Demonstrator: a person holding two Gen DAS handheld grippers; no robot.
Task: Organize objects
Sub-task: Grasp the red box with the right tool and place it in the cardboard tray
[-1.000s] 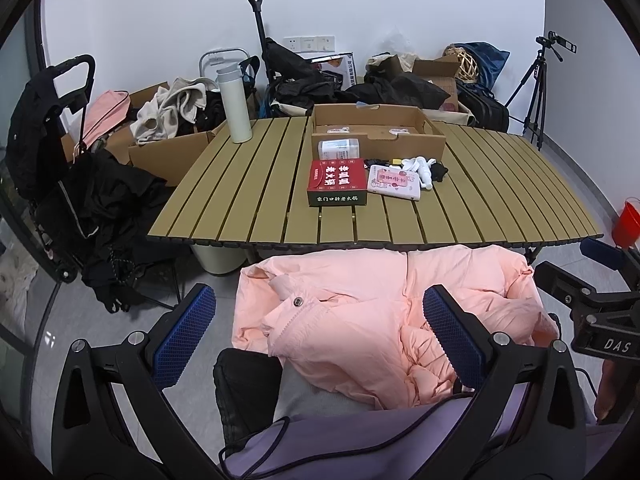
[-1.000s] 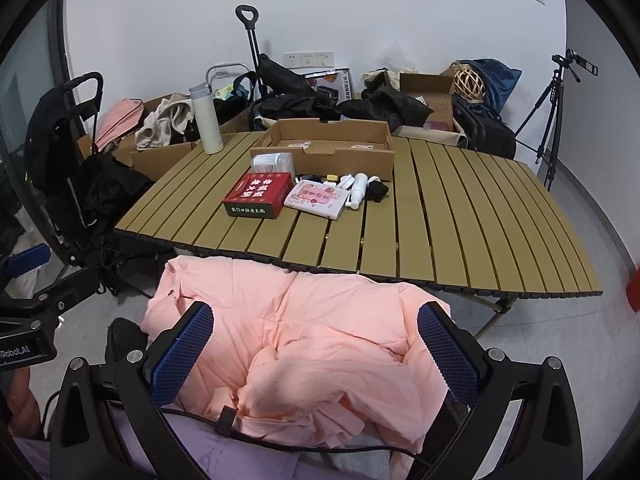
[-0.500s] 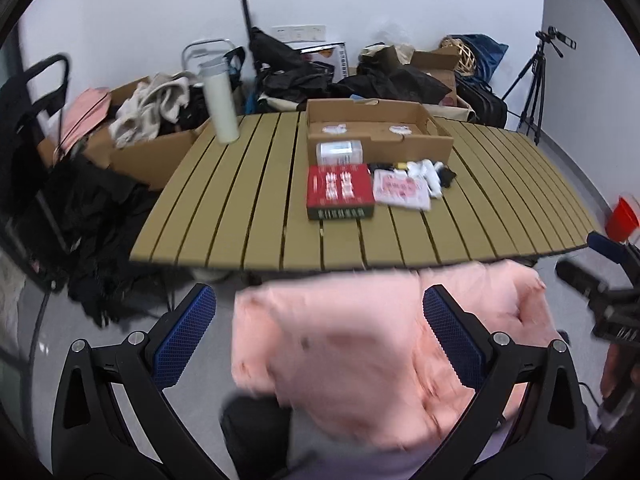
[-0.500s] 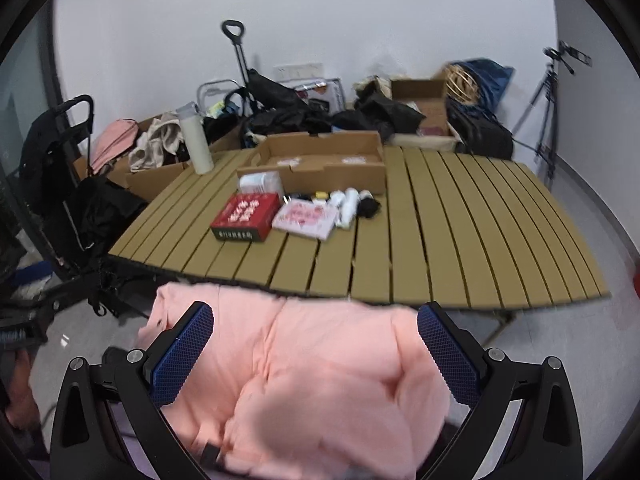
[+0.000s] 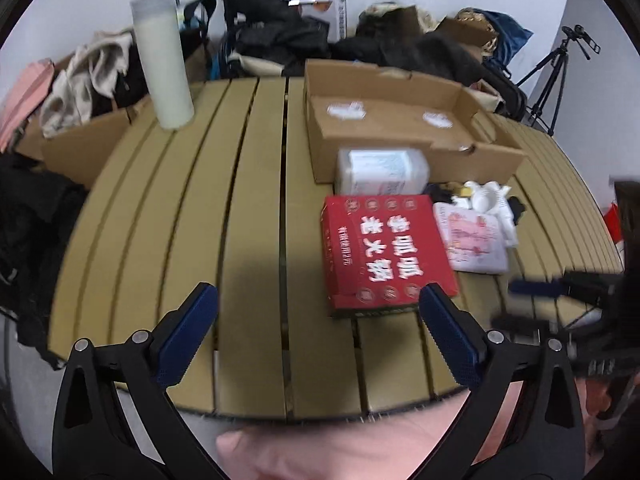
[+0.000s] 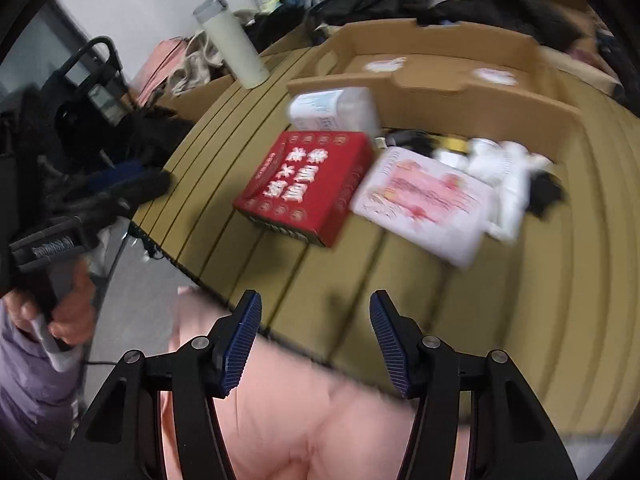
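Observation:
A red box (image 5: 384,252) with white characters lies on the slatted table (image 5: 248,208), also in the right wrist view (image 6: 306,182). Behind it lies a clear plastic jar (image 5: 382,172) on its side, and to its right a pink-white packet (image 5: 472,240) and small white bottles (image 5: 490,196). An open cardboard tray (image 5: 400,116) stands behind them. My left gripper (image 5: 318,332) is open and empty above the table's near edge. My right gripper (image 6: 316,342) is open and empty, narrower than the left, just before the red box.
A white thermos (image 5: 162,56) stands at the table's back left. A pink jacket (image 6: 320,420) lies below the near edge. Clothes, bags and cardboard boxes are piled behind and to the left. A tripod (image 5: 556,68) stands at the back right.
Both grippers have moved forward and up from above the pink jacket to over the table's near edge. The right gripper's fingers have narrowed. The objects now look much nearer.

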